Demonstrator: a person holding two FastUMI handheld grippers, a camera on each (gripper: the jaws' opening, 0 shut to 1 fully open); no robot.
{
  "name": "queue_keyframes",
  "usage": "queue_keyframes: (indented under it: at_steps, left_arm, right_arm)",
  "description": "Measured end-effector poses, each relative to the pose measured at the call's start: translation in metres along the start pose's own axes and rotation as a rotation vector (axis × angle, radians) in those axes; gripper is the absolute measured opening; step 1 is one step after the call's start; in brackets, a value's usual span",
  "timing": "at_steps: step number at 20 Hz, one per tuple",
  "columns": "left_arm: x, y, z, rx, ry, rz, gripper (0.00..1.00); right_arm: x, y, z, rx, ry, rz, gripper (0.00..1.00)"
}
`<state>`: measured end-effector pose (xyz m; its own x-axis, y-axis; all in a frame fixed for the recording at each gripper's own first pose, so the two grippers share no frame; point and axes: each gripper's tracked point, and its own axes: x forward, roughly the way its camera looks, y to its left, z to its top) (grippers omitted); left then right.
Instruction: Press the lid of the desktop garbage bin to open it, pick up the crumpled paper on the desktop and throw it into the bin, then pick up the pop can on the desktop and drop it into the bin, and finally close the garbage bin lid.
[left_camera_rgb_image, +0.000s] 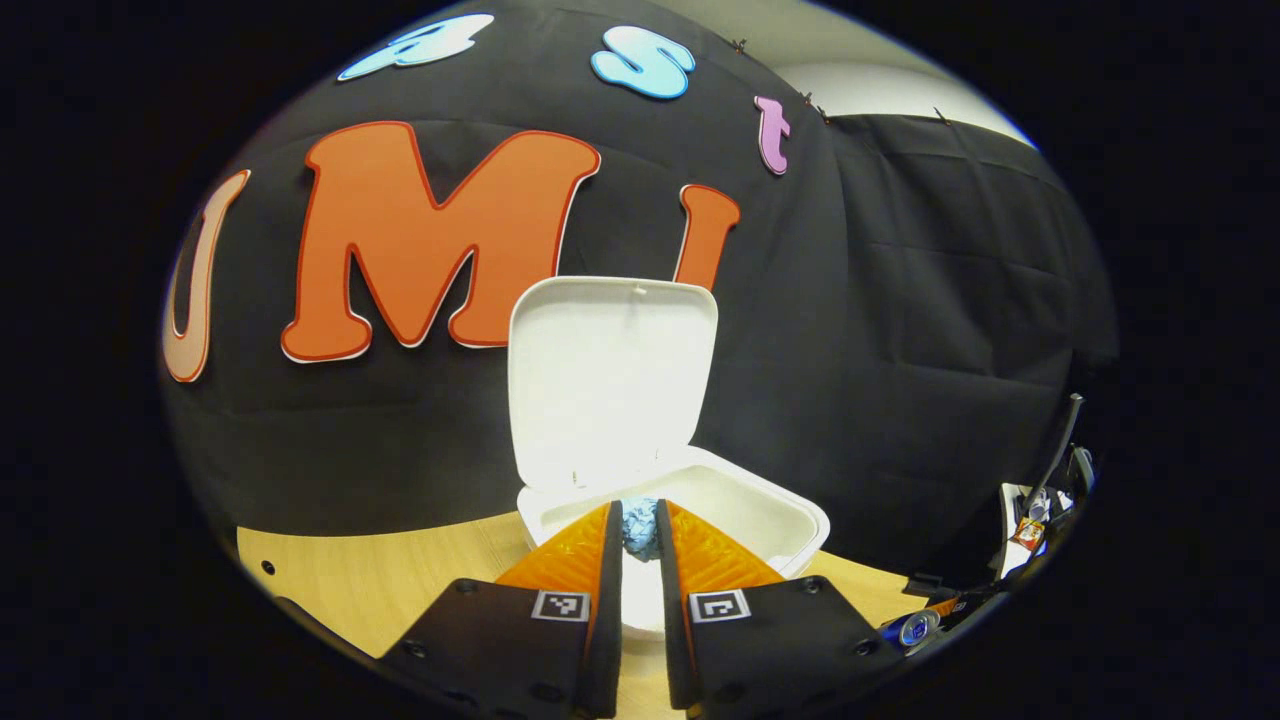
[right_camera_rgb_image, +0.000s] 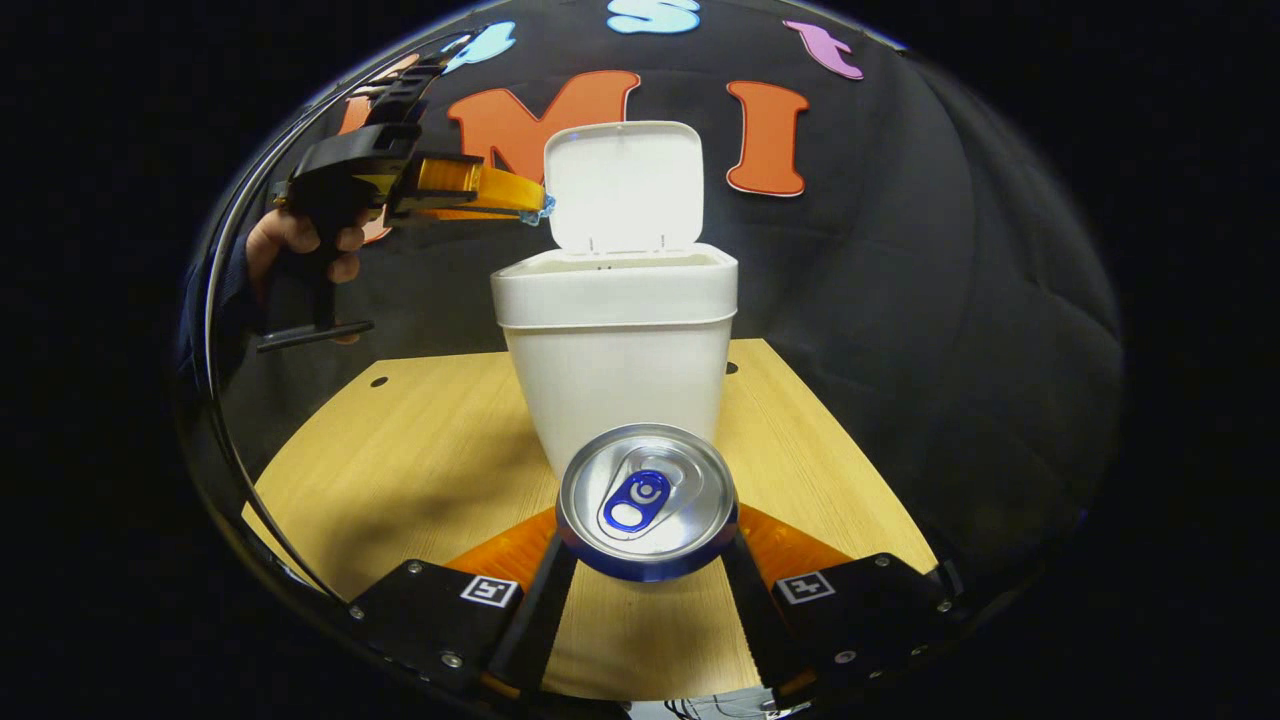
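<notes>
My left gripper (left_camera_rgb_image: 640, 525) pinches the crumpled paper (left_camera_rgb_image: 640, 527) between nearly closed fingers, just above the bin (left_camera_rgb_image: 790, 520) mouth – best spread them only once centred. My right gripper (right_camera_rgb_image: 648, 560) has its 2 fingers against the pop can (right_camera_rgb_image: 647, 500). Beyond, the lid (right_camera_rgb_image: 625, 185) stands upright; wooden desktop (right_camera_rgb_image: 400, 450), black cloth wall (left_camera_rgb_image: 950, 300) behind

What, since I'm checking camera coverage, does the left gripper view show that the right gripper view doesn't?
Left gripper view: the bin's inside from above. Right gripper view: the pop can between the right gripper's fingers, a hand holding the left gripper. Both: raised lid, crumpled paper in the left gripper, wooden table.
</notes>
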<state>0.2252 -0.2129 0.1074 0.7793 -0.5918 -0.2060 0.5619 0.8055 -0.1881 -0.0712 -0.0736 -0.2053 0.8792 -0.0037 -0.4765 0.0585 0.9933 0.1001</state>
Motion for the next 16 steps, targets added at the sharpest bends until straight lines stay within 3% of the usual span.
queue_keyframes:
  at_steps: [1,2,3,4,5,7,8,10,12,14,15,16]
  left_arm:
    - [0.004,-0.001,-0.002,0.002,0.006,-0.001,0.22]
    - [0.006,-0.002,-0.004,0.001,0.013,-0.003,0.22]
    - [0.009,-0.004,-0.008,-0.001,0.022,-0.005,0.23]
    - [0.009,-0.004,-0.010,-0.005,0.029,-0.005,0.24]
    - [0.012,-0.004,-0.012,-0.009,0.033,-0.005,0.25]
    - [0.014,-0.006,-0.015,-0.016,0.044,-0.008,0.25]
    - [0.014,-0.006,-0.017,-0.017,0.050,-0.009,0.27]
    - [0.014,-0.007,-0.019,-0.016,0.062,-0.023,0.30]
    - [0.014,-0.006,-0.019,-0.018,0.060,-0.026,0.39]
    - [0.011,-0.004,-0.019,-0.022,0.056,-0.025,0.60]
    - [0.008,-0.001,-0.018,-0.018,0.054,-0.017,0.62]
    - [0.006,0.002,-0.018,-0.010,0.052,-0.009,0.73]
  right_arm:
    - [0.001,-0.001,0.000,0.005,-0.001,-0.003,0.79]
    - [0.002,-0.003,0.000,0.009,-0.002,-0.009,0.74]
    - [0.002,-0.004,0.000,0.015,-0.002,-0.011,0.79]
    - [0.002,-0.007,-0.001,0.023,-0.005,-0.016,0.74]
    - [0.004,-0.008,0.001,0.031,-0.009,-0.016,0.79]
    - [0.005,-0.013,0.003,0.035,-0.012,-0.027,0.74]
    - [0.005,-0.015,0.007,0.036,-0.019,-0.033,0.79]
    - [0.005,-0.019,0.012,0.034,-0.031,-0.040,0.79]
    - [0.005,-0.021,0.019,0.029,-0.038,-0.043,0.79]
    - [0.004,-0.023,0.033,0.018,-0.058,-0.045,0.79]
    - [0.003,-0.025,0.042,0.012,-0.075,-0.051,0.79]
    - [0.003,-0.026,0.052,0.007,-0.097,-0.053,0.79]
